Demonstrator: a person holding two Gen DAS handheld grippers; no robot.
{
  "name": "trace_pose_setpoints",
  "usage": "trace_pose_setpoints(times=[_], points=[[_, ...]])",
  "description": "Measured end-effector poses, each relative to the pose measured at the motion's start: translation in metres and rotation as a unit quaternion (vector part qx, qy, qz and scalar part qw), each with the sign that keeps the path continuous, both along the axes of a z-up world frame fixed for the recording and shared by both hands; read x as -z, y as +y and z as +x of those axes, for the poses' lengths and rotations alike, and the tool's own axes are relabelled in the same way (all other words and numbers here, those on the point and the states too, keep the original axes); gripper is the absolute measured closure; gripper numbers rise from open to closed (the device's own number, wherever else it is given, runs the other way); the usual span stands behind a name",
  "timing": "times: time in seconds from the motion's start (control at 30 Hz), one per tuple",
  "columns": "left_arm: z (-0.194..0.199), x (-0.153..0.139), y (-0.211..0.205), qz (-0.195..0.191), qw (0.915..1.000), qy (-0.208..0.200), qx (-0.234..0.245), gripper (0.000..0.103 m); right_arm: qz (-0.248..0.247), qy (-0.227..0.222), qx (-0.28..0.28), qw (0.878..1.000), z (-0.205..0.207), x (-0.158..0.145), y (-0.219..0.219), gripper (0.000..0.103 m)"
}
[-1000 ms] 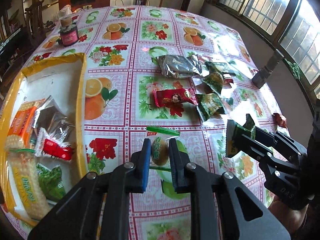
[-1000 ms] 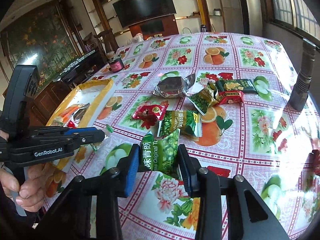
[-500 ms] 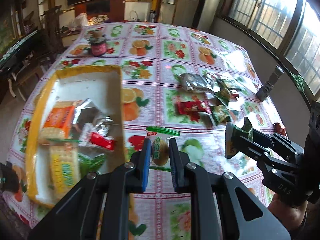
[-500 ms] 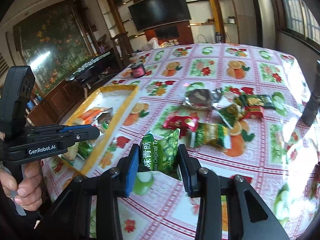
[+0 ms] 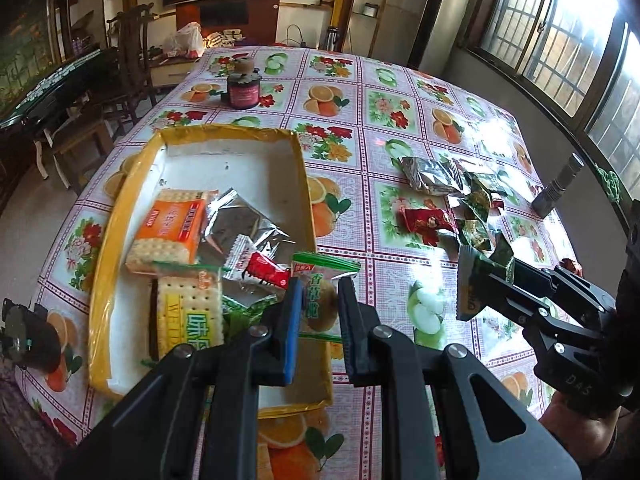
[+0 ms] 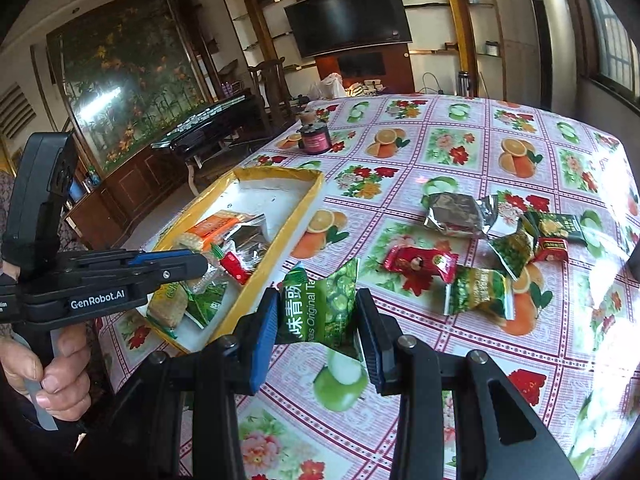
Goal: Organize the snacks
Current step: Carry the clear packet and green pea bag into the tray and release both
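Left wrist view. We see the left gripper (image 5: 318, 312) at lower centre, its two fingers closed on a clear packet with a green top strip (image 5: 320, 298), which holds a brown round cake. The packet hangs over the near right corner of the yellow-rimmed tray (image 5: 100, 264), which fills the left middle of the frame. Inside the tray we note an orange cracker pack (image 5: 172, 228), a yellow-lettered cracker pack (image 5: 188, 316) below it, a silver foil pack (image 5: 240, 224) and a small red-and-white sachet (image 5: 264, 272). At right, the right gripper (image 5: 480, 284) comes in from the lower right edge, clamped on a green snack bag (image 5: 486, 268). In the right middle, a loose group lies on the floral tablecloth (image 5: 348, 120): a silver pouch (image 5: 430, 174), a red candy pack (image 5: 428, 222), and several green packs (image 5: 476, 216) just beside it. A dark jar (image 5: 243, 92) stands at upper centre.

Right wrist view. The right gripper (image 6: 318, 322) sits at lower centre, fingers pressed against both sides of the green snack bag (image 6: 320, 308), held above the cloth just right of the tray (image 6: 308, 196). The left gripper (image 6: 196, 268) reaches in from the left edge over the tray's near end, a hand (image 6: 44, 364) on its handle; its grip is not readable here. The silver pouch (image 6: 456, 216), red candy pack (image 6: 420, 262) and green packs (image 6: 480, 292) lie at right middle.
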State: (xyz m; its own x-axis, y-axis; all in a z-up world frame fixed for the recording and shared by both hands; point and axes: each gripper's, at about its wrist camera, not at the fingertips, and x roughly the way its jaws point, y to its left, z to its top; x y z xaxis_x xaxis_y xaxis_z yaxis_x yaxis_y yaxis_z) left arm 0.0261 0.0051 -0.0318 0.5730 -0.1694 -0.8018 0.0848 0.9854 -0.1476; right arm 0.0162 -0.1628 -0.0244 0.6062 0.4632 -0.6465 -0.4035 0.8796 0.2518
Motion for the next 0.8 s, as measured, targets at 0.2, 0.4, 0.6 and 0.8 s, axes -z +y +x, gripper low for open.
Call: trace_pose_setpoints(times=[0.2,0.4,0.6,0.8], points=[[-0.004,0.0,0.013,0.003,0.9999,-0.001,-0.012,0.083,0.01,0.0,-0.021,1.0,0.005,-0.003,0.02,0.065],[-0.005,0.001,0.029,0.005,0.9996,0.0,-0.027,0.083,0.011,0.0,-0.05,0.999,0.009,-0.004,0.047,0.065],[-0.004,0.005,0.045,0.008,0.9991,0.003,-0.042,0.083,0.014,0.002,-0.075,0.997,0.02,-0.002,0.075,0.065],[-0.003,0.008,0.061,0.002,0.9987,0.006,-0.051,0.083,0.015,0.008,-0.084,0.996,0.036,0.003,0.095,0.065]])
